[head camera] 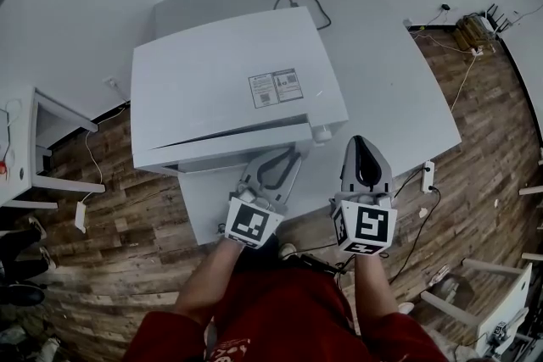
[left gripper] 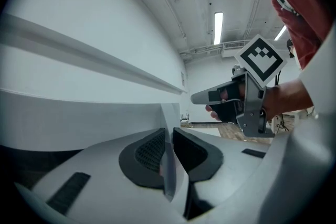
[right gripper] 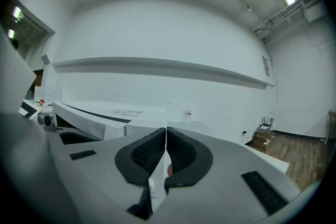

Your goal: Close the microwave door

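Head view: microwave [head camera: 229, 89] on worktop [head camera: 399, 97], door [head camera: 221, 150] ajar at front. Left claw [head camera: 291, 153] clenched on door's free edge; right claw [head camera: 363, 144] clenched, empty. Door judged light, rigid, hinged: push near free edge.

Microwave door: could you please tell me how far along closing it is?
Done: the microwave door is nearly shut but visibly ajar. In hand: the left gripper pinches its thin edge; the right gripper is shut on nothing. Left: swing it flush.
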A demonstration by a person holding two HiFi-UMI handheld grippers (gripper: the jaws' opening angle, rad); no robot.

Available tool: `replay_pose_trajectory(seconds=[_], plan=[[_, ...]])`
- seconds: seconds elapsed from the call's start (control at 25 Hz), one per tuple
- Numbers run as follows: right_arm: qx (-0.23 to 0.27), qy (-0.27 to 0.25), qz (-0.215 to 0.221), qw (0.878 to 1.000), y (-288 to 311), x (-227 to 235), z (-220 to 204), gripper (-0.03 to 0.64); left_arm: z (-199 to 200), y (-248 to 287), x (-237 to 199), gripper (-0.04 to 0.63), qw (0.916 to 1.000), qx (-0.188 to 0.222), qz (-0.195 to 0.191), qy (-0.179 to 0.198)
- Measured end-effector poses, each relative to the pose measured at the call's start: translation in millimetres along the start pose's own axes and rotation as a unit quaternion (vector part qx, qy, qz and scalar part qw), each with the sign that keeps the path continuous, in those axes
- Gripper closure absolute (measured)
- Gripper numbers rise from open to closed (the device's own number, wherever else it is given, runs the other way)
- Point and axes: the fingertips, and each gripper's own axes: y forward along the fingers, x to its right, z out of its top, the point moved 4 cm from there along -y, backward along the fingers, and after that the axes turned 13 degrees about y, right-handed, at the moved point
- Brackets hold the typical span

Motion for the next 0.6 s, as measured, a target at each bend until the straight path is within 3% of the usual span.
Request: replay_pose_trajectory(seconds=[0.6], plan=[[0.001,0.002,-0.007,1.000,5,-2,-1,0.589,-4,11,-14,0.535,0.9999,-0.004,0.013,-0.010]])
